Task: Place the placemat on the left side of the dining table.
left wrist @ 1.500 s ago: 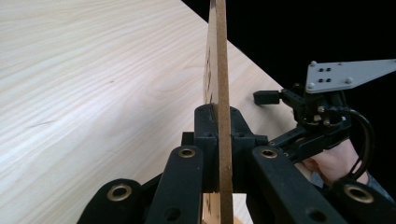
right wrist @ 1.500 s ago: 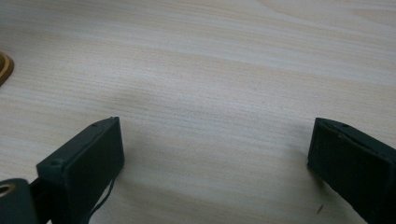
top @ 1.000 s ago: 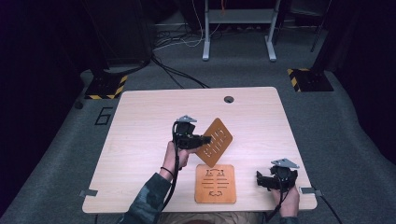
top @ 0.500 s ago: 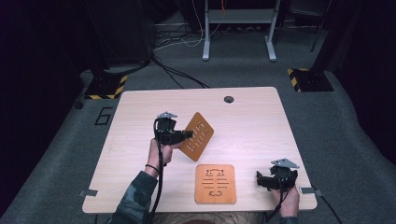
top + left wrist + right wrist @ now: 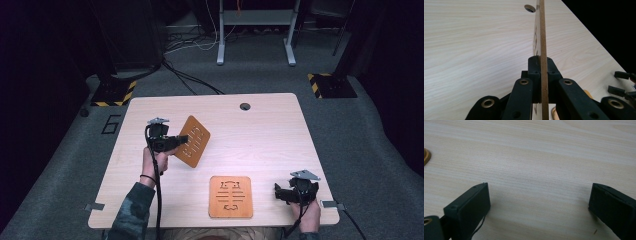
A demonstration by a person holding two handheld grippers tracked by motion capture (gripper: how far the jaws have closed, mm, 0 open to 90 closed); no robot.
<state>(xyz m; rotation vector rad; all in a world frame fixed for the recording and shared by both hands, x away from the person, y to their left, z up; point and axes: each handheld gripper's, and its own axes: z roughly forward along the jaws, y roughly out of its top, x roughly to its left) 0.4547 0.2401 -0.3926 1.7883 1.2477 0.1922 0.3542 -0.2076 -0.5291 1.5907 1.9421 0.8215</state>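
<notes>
Above the table's [image 5: 260,130] left half, the left gripper [image 5: 181,140] clamps one orange board [image 5: 192,141] on edge, lifted clear, while a second board [image 5: 230,196] lies flat near the front edge and the right gripper [image 5: 281,193] rests wide apart, so placing appears left.

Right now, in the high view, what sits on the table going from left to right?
Left gripper → tilted wooden board clamped in it → flat wooden board lying near the front edge → right gripper, jaws open on nothing.
</notes>
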